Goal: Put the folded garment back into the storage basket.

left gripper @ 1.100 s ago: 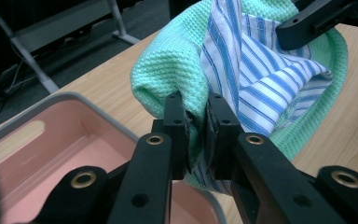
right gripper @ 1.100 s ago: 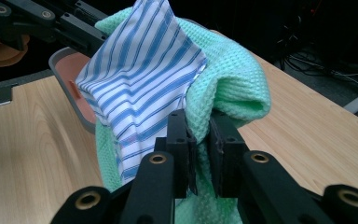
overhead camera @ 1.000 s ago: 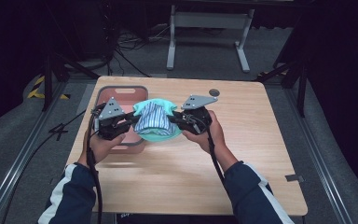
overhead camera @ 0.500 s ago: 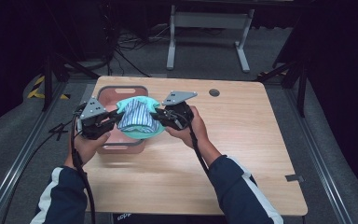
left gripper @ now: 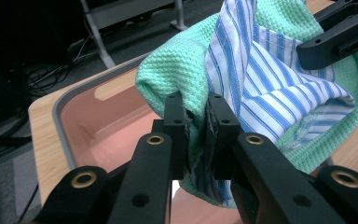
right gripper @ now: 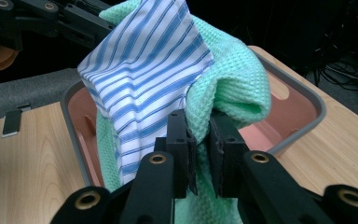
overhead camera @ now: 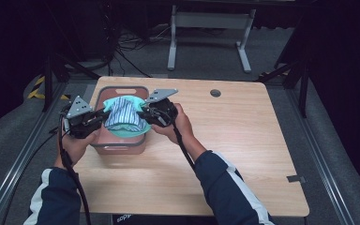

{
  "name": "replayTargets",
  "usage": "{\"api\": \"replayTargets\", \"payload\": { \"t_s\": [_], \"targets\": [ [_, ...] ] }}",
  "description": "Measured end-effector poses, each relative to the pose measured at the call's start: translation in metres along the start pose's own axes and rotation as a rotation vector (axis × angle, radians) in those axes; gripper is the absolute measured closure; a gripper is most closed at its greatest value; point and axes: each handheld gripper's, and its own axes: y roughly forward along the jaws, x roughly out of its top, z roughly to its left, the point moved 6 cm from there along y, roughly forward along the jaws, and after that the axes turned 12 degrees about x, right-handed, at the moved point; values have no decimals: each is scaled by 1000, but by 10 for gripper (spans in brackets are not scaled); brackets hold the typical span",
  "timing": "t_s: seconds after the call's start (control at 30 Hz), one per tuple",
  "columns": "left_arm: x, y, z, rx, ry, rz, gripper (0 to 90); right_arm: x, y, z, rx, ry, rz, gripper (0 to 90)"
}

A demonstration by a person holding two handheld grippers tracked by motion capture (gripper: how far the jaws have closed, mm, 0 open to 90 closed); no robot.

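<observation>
Both sets of jaws are clamped on cloth: the left gripper (overhead camera: 95, 119) pinches one end of a folded bundle, the right gripper (overhead camera: 146, 112) the other. The bundle is a green waffle towel (overhead camera: 136, 130) wrapped around a blue-striped cloth (overhead camera: 121, 114). It looks light, soft and limp, so it should sag between the grips; taking it at both ends, through both layers, seems the sound hold. Its long axis runs gripper to gripper, along the bench (overhead camera: 243, 140). It hangs over the pink tub (overhead camera: 122, 90) near the far left corner.
</observation>
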Motion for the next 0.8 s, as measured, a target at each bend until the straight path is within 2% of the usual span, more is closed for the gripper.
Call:
{"api": "replayTargets", "payload": {
  "t_s": [0.13, 0.4, 0.57, 0.7, 0.8],
  "targets": [
    [-6, 1, 7, 19, -20, 14, 808, 0, 13, 0, 8, 1, 15, 797],
    [-18, 3, 14, 87, 23, 56, 807, -2, 36, 0, 15, 6, 38, 795],
    [-22, 7, 15, 102, 43, 71, 808, -7, 46, -2, 19, 19, 48, 794],
    [-25, 10, 16, 106, 32, 82, 807, -12, 54, -5, 25, 33, 53, 792],
    [-26, 13, 17, 109, 38, 88, 805, -14, 57, -6, 23, 36, 57, 790]
  ]
}}
